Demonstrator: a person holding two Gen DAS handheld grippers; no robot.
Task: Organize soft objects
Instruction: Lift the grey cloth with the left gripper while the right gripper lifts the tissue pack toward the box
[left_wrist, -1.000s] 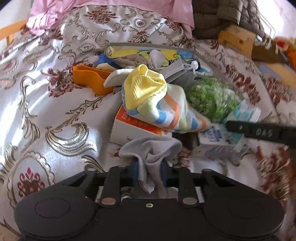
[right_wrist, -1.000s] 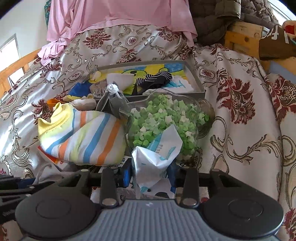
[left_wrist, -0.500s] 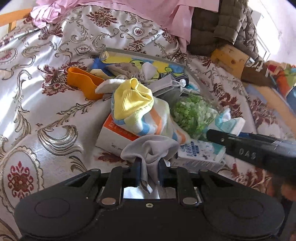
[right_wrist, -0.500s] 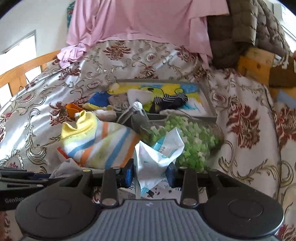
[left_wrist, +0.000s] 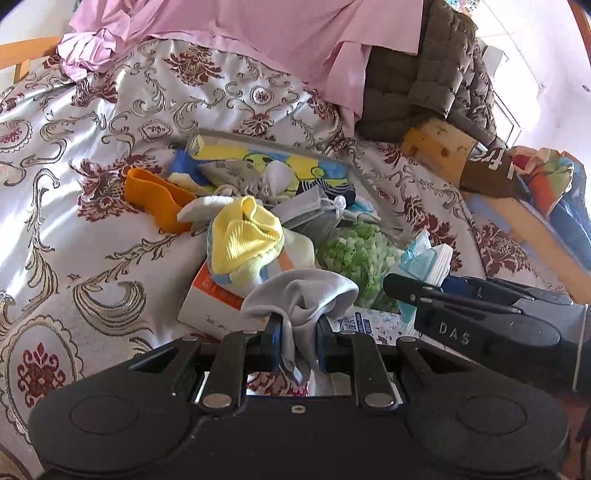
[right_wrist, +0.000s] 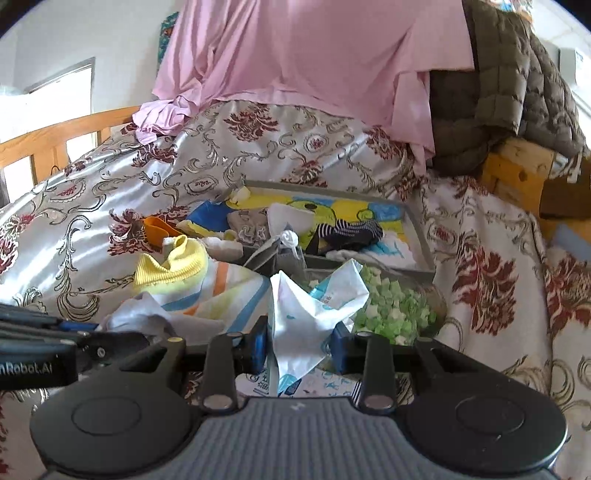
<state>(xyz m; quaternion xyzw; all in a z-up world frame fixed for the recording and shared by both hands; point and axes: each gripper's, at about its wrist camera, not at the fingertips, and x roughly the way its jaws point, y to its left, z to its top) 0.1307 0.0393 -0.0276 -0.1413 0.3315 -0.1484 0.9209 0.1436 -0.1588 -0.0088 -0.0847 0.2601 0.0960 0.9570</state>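
Observation:
My left gripper (left_wrist: 297, 332) is shut on a grey sock (left_wrist: 303, 291), whose bunched top stands above the jaws while a tail hangs below them. My right gripper (right_wrist: 301, 343) is shut on a crumpled white-and-blue tissue pack (right_wrist: 306, 314), lifted off the bed. From the left wrist view the right gripper (left_wrist: 406, 291) comes in from the right, the tissue pack (left_wrist: 424, 254) sticking up from it. A yellow striped sock (left_wrist: 243, 236) lies on the pile just ahead. Behind it is a grey tray (right_wrist: 421, 236) with a cartoon liner and several socks in it.
A clear container of green paper stars (right_wrist: 395, 310) sits in front of the tray. An orange-and-white box (left_wrist: 207, 306) lies under the striped sock, with an orange band (left_wrist: 155, 195) to its left. A pink sheet (right_wrist: 295, 55), a quilted jacket (right_wrist: 517, 74) and wooden bed posts (left_wrist: 439, 147) stand behind.
Both grippers have risen a little with their loads and tilted up, so more of the bed's far end shows. The right gripper has closed in on the left one.

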